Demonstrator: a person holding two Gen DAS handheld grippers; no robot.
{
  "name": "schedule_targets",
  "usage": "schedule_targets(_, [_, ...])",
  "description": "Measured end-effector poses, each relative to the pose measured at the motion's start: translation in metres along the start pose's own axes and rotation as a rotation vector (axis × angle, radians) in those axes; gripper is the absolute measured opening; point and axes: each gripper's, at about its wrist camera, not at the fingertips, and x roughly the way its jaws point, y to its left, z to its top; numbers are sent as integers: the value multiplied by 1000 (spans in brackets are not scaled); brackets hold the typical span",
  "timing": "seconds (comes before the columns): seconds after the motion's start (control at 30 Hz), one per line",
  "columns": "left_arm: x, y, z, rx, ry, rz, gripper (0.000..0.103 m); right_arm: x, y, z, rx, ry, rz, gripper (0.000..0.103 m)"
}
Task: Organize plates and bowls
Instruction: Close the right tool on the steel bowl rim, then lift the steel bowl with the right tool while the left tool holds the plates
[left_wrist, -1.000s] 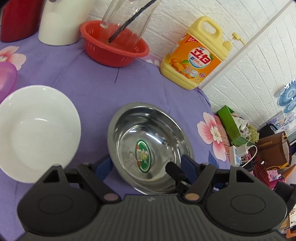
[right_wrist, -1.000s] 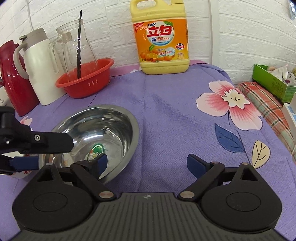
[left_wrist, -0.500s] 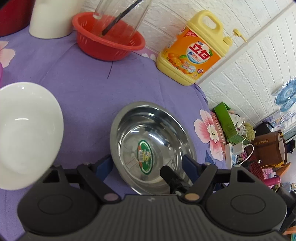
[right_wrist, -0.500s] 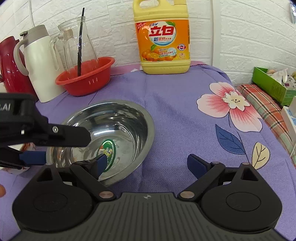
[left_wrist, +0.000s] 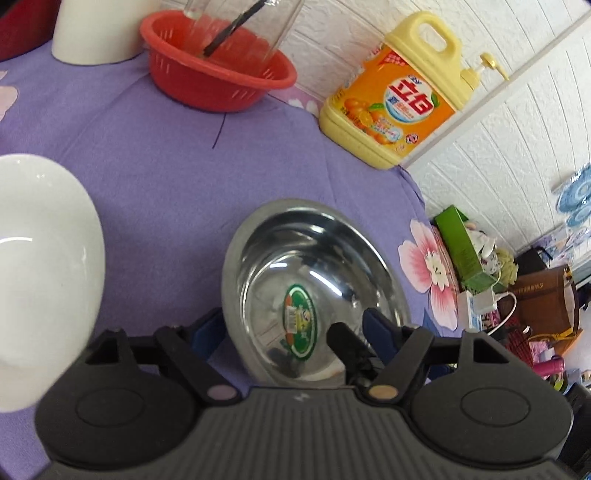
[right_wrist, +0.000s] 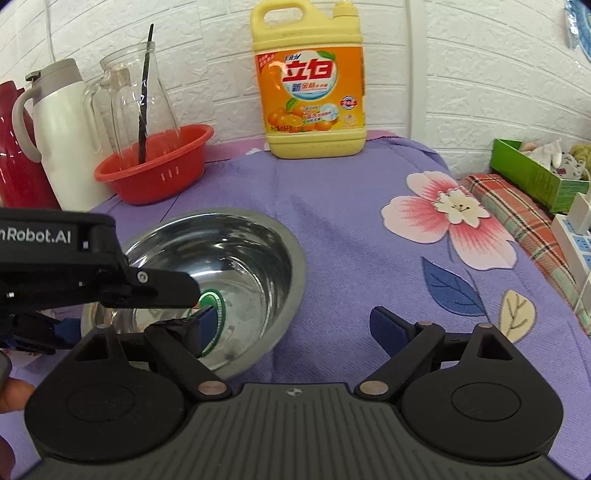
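A steel bowl (left_wrist: 314, 273) with a green sticker inside sits on the purple cloth. It also shows in the right wrist view (right_wrist: 221, 266). My left gripper (left_wrist: 295, 328) is open, its fingers on either side of the bowl's near rim. My right gripper (right_wrist: 291, 326) is open; its left finger reaches into the bowl over the near rim, its right finger is outside over the cloth. The left gripper's body (right_wrist: 74, 269) reaches over the bowl from the left. A white bowl (left_wrist: 40, 273) lies at the left.
A red colander (right_wrist: 155, 166) holding a glass jug (right_wrist: 136, 107) stands at the back. A yellow detergent bottle (right_wrist: 310, 81) stands by the brick wall. A white thermos (right_wrist: 59, 129) and red flask (right_wrist: 14, 147) stand back left. The table edge drops off at the right, with a green box (right_wrist: 535, 173) beyond.
Both grippers have moved closer to the steel bowl. The right gripper shifted so the bowl sits nearer its left finger. The white bowl slid toward the left edge of the left view.
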Motion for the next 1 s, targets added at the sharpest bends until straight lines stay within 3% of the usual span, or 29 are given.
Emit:
schedule_targets(0.1, [3,1,0,-9,-12,5,72,12,4,2,-31,26,-31,103])
schedule_targets(0.17, [6,-4,-2,49,-20,18,49,14,8,1,-69,14,-36,103])
schedule_targets(0.2, [6,-8,-3,91,-20,47,44,13,10,2,-76,13,-15,97])
schedule_targets(0.23, [6,-12,-5,126,-14,62,37,10,13,4,-87,22,5,84])
schedule_targets(0.27, [5,-15,-7,152,-13,76,37,8,17,5,-103,38,23,67])
schedule_targets(0.3, [1,-15,-9,168,-16,88,37,5,20,5,-115,46,34,66])
schedule_targets(0.4, [-14,-15,-18,184,-3,85,37,-11,22,-2,-104,60,74,66])
schedule_targets(0.63, [-77,-26,-70,224,27,74,36,-89,38,-38,-144,25,64,68])
schedule_targets(0.87, [-152,-11,-145,296,53,27,37,-173,52,-101,-175,-3,89,72])
schedule_targets(1.0, [-181,2,-182,328,68,32,38,-202,61,-136,-164,-10,112,74])
